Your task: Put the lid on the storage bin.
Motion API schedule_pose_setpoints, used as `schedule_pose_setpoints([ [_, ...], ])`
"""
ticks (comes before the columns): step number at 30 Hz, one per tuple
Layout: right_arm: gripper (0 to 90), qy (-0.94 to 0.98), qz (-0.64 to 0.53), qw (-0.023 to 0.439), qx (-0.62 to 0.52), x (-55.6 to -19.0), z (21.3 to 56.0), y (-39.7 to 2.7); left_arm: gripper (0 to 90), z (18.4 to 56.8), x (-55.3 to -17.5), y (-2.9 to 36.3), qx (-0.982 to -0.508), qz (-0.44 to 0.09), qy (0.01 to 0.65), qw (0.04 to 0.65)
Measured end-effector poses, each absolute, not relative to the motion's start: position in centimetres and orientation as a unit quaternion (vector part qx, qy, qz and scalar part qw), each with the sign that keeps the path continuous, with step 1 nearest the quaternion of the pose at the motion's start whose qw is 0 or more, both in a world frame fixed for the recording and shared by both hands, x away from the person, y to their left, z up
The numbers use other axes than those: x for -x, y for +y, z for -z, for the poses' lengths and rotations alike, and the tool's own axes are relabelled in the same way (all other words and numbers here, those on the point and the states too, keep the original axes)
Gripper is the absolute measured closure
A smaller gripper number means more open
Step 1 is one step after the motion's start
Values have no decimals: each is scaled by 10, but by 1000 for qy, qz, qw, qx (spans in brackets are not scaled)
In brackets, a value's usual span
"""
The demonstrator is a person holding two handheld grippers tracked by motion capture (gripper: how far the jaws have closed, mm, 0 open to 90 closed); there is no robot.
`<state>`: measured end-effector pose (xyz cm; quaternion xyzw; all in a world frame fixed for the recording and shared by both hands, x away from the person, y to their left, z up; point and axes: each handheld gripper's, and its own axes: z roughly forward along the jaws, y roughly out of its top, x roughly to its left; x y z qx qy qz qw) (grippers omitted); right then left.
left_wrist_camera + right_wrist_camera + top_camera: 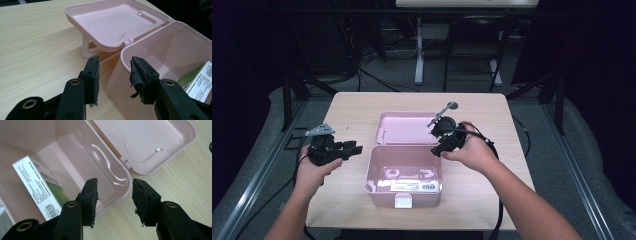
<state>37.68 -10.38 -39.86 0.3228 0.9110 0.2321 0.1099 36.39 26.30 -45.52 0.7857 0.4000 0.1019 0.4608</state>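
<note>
Pink box (404,175) open on surface (352,107), carton (412,186) inside; lid (404,128) back; left gripper (354,148), right gripper (437,137) both apart, empty, flanking box.

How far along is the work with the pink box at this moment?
Done: the pink box stands open, its lid folded back, a printed carton inside. In hand: nothing; the left gripper and right gripper flank the box, jaws open. Left, probably: closing the lid.
</note>
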Motion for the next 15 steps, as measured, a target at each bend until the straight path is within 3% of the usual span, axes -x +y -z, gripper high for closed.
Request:
schedule_pose_setpoints([
  [15,553,876,-262,122,-385,-399,406,-106,611,458,-358,250,-795,-90,384,461],
])
